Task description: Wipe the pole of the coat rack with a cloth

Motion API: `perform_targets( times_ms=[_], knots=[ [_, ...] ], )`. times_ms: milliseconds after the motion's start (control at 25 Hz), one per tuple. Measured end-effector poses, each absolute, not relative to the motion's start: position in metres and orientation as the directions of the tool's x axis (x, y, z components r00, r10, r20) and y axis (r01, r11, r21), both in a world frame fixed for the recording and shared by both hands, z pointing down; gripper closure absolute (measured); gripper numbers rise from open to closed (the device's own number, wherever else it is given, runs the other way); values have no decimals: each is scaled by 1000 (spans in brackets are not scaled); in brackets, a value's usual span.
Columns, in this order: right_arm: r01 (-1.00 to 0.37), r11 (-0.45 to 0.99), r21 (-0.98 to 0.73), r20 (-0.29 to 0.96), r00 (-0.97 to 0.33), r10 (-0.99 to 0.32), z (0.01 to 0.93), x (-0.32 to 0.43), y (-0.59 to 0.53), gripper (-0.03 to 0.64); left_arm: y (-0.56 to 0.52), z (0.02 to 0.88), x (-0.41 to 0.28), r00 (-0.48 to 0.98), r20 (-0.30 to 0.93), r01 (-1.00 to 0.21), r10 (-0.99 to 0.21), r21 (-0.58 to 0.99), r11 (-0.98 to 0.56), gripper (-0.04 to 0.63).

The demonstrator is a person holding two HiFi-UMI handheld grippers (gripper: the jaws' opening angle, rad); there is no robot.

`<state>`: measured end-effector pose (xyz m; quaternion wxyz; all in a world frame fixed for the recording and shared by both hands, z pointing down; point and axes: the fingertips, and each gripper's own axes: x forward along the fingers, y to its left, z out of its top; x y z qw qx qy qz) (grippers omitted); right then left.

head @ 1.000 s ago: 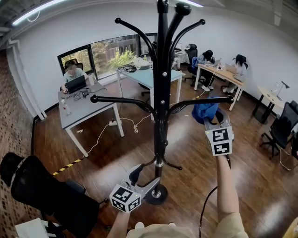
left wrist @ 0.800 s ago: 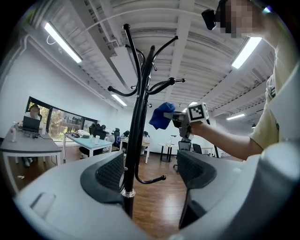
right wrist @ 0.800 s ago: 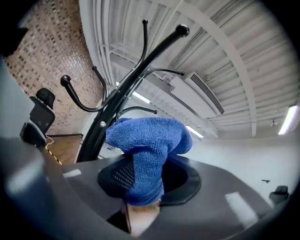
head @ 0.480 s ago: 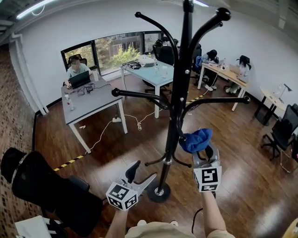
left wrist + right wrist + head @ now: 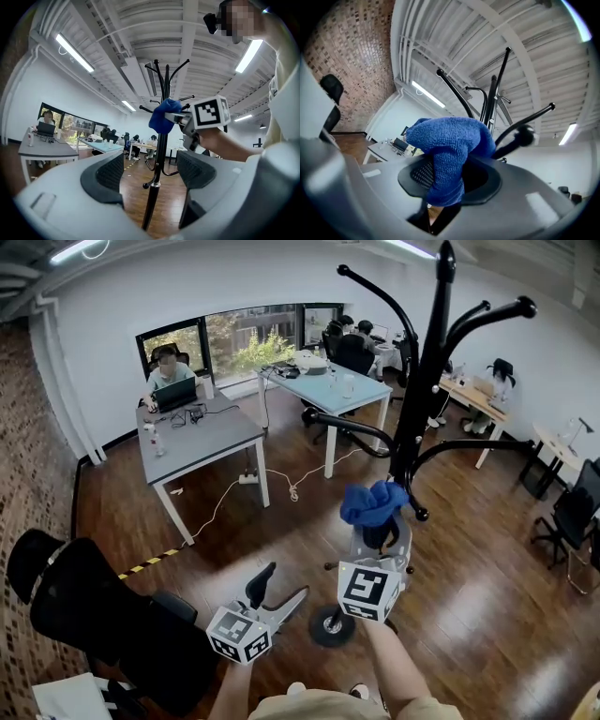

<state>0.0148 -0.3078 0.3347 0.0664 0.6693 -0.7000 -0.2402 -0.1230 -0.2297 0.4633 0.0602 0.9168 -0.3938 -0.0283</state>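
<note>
Right gripper [image 5: 380, 532] fingers clamp blue cloth [image 5: 372, 502] beside coat rack pole [image 5: 422, 381]; left gripper [image 5: 277, 588] fingers wide apart.

cloth [image 5: 445, 140]: blue terry, nubby, matt. coat rack pole [image 5: 422, 381]: glossy black metal. floor [image 5: 281, 540]: glossy wood.
</note>
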Motion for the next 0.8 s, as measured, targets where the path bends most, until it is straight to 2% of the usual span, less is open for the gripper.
perform_targets(
  times_ms=[200, 440, 680, 800],
  knots=[
    [-890, -57, 453, -216, -48, -975, 307, -16, -352, 479, -227, 468, -147, 688, -4, -718, -726, 144, -681, 260],
    [-901, -95, 423, -138, 40, -990, 301, 1, -399, 479, -224, 475, -162, 693, -3, -711, -721, 163, -684, 261],
    [-944, -93, 316, -101, 65, -993, 297, 4, -418, 479, -225, 477, -170, 689, -12, -712, -725, 176, -680, 261],
    [-943, -57, 329, -86, 30, -996, 295, -11, -429, 479, -225, 476, -174, 684, -12, -717, -730, 176, -675, 261]
  ],
)
